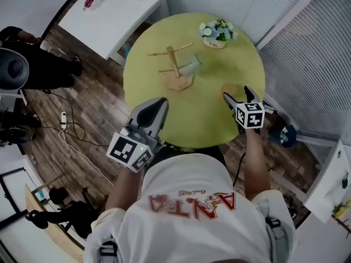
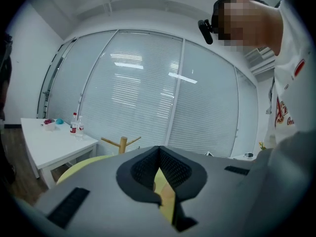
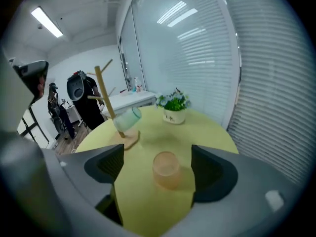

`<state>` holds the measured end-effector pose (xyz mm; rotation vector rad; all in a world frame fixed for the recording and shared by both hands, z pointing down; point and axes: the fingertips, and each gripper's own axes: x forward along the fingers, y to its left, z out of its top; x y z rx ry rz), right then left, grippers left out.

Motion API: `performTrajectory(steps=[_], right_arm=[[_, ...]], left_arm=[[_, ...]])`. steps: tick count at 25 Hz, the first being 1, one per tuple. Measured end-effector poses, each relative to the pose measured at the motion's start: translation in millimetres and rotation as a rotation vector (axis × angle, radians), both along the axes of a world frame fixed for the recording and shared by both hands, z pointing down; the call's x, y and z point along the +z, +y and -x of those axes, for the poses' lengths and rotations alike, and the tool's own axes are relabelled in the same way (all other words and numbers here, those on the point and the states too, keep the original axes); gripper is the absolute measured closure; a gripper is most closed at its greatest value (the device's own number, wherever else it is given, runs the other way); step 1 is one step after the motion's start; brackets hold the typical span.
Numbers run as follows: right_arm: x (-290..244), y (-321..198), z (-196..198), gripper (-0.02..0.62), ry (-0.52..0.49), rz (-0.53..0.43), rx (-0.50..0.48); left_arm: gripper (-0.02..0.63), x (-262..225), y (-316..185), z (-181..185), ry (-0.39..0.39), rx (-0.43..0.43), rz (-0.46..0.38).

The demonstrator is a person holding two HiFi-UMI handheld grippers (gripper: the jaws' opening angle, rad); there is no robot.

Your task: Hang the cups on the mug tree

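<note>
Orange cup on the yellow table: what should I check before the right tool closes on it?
1. Right tool jaws apart: ok.
2. Orange cup upright and centred between them, pads not touching it: ok.
3. Which way the cup's handle faces: cannot tell.
4. Mug tree has a bare peg: ok; the green cup takes one.
5. Left tool shut, empty and away from the orange cup: ok.
</note>
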<state>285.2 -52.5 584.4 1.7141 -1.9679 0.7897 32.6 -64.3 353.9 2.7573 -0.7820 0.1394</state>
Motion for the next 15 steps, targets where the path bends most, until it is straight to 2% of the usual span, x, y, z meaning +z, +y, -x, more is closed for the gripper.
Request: performTrajectory(steps=[3, 9, 15], right_arm=[[42, -5, -2, 0.196, -0.017, 0.074, -0.005], [92, -15, -1, 0.195, 0.033, 0.187, -0.049], [122, -19, -3, 0.198, 0.060, 0.244, -0.080]], left_arm=[[0.597, 10, -1, 6, -0.022, -0.043, 0.027], [0.597, 21, -4, 11, -0.025, -0.095, 0.053], [0.597, 31, -3, 13, -0.027, -0.127, 0.076]])
